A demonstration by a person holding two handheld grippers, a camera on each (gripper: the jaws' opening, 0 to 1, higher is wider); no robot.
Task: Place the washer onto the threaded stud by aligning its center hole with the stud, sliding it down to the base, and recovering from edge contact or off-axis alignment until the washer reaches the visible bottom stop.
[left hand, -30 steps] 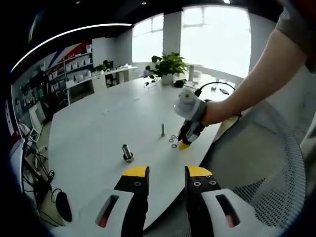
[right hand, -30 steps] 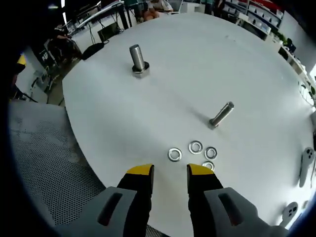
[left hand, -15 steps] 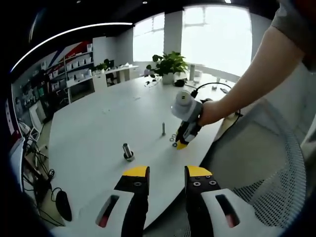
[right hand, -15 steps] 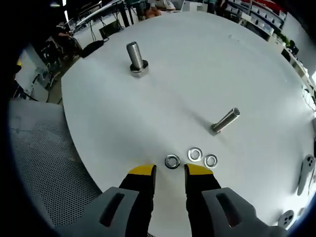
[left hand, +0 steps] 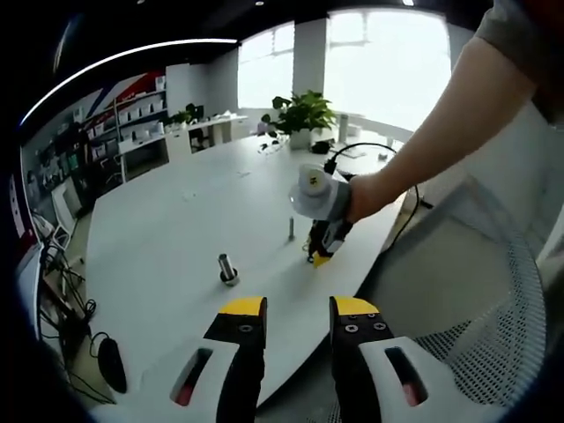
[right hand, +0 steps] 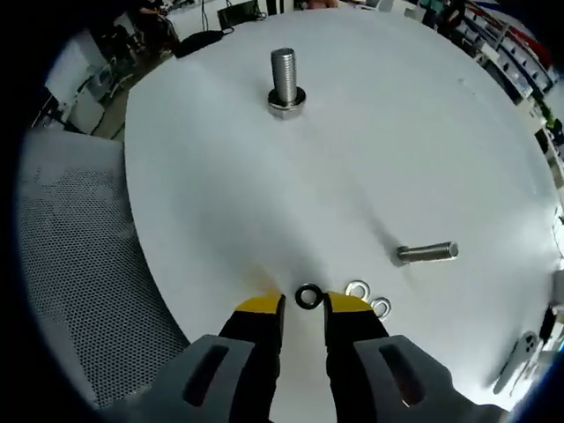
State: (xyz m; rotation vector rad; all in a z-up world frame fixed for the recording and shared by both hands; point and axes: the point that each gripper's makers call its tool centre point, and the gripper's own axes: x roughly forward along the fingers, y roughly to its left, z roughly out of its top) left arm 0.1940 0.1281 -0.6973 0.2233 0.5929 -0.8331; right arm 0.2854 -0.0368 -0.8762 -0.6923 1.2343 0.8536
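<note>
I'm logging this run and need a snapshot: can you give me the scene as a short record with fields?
surface: white table
large stud: thick threaded bolt standing head down
small stud: thin stud, also upright
target washer: washer at the right gripper tips, between the jaws, jaws not closed on it
spare washers: two washers beside it on the table
left gripper: left gripper open, away from the parts
other: potted plant at far edge
</note>
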